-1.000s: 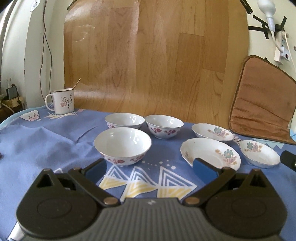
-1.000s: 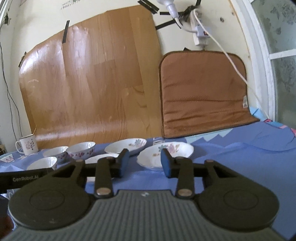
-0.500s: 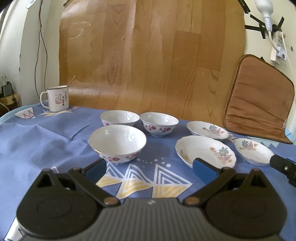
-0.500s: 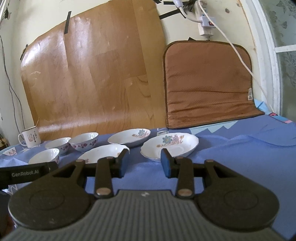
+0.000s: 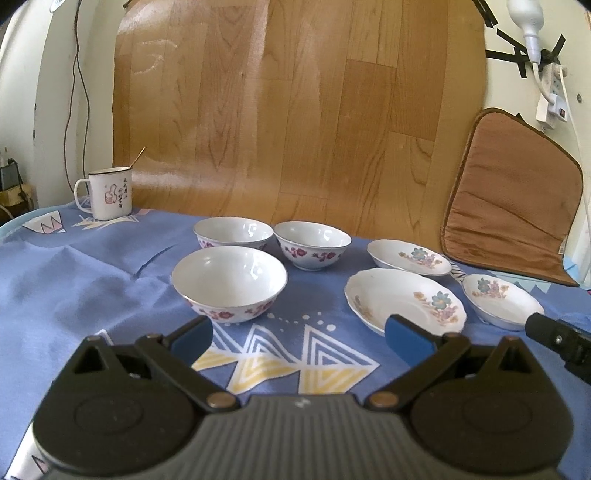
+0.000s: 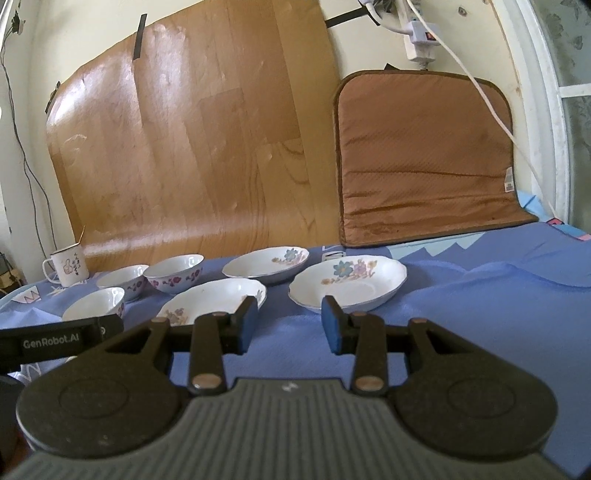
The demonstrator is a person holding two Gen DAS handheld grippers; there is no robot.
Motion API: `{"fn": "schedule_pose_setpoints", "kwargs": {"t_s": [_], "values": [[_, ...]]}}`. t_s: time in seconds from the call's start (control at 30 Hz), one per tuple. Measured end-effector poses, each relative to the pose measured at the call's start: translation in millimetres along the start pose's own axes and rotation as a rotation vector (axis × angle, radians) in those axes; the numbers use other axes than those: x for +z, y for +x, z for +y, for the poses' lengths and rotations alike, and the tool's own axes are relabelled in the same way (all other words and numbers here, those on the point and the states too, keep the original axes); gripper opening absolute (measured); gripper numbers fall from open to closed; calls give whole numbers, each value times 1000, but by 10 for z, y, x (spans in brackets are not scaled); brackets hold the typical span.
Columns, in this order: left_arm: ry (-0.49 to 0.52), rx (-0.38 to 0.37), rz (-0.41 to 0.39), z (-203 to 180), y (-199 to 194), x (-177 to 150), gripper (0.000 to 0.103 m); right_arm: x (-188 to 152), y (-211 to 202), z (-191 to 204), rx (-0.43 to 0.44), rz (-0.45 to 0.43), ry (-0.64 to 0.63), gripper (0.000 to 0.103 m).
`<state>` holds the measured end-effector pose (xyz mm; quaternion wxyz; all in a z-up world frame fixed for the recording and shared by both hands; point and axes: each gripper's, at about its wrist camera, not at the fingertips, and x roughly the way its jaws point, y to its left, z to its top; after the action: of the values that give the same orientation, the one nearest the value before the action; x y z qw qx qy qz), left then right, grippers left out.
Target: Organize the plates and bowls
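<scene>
White bowl (image 5: 229, 278) sits just ahead of the left gripper (image 5: 299, 332), spread wide and empty.

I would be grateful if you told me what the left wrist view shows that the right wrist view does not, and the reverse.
Only the left wrist view shows the left tool with its pads spread wide and empty, and the white lamp bulb taped to the wall. Only the right wrist view shows the right tool with nothing between its narrower-set pads, and the window frame. Both show three bowls, three flowered plates, the enamel mug, the brown cushion and the blue tablecloth.
</scene>
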<state>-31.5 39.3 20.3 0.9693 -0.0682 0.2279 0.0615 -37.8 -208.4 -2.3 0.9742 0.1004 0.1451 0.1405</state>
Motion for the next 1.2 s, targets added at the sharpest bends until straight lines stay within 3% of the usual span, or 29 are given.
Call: {"fn": "schedule_pose_setpoints", "kwargs": {"t_s": [1.2], "values": [[-6,-6,7,-17,22,-9,102,-12,8,7,-1,6,2,41]]}}
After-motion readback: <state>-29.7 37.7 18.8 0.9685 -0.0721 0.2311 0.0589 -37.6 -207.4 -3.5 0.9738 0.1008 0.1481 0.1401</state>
